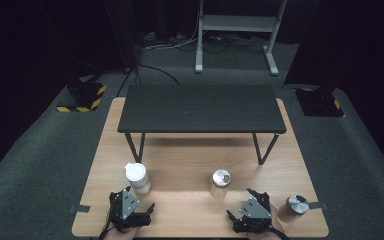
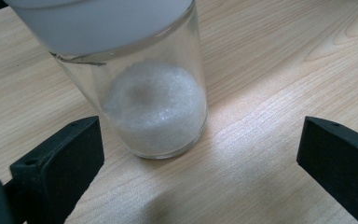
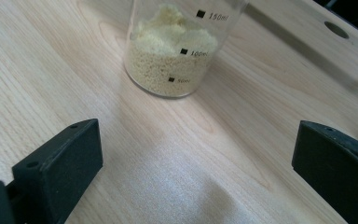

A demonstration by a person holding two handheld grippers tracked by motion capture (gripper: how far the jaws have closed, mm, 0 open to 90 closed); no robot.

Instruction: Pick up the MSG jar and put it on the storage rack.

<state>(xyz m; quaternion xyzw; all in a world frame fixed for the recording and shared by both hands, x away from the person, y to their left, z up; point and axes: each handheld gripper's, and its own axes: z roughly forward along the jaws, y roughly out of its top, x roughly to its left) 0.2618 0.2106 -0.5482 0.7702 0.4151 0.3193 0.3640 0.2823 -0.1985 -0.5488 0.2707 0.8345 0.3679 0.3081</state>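
A glass jar with a white lid (image 1: 137,177) stands at the near left of the wooden table (image 1: 190,160). My left gripper (image 1: 132,200) sits just behind it, open. In the left gripper view the jar (image 2: 156,107) holds white granules and stands a little ahead of the wide-apart jaws of the left gripper (image 2: 200,154), nearer the left jaw and not touched. A metal-lidded jar (image 1: 220,183) stands near the middle. My right gripper (image 1: 243,204) is open below and to its right. The right gripper view shows a graduated glass (image 3: 172,60) of yellow grains ahead of the empty right gripper (image 3: 196,154).
A low black shelf on thin legs (image 1: 201,108) spans the far half of the table. A second metal-lidded jar (image 1: 295,205) stands at the near right corner, right of my right gripper. Bare wood lies between the jars and the shelf legs.
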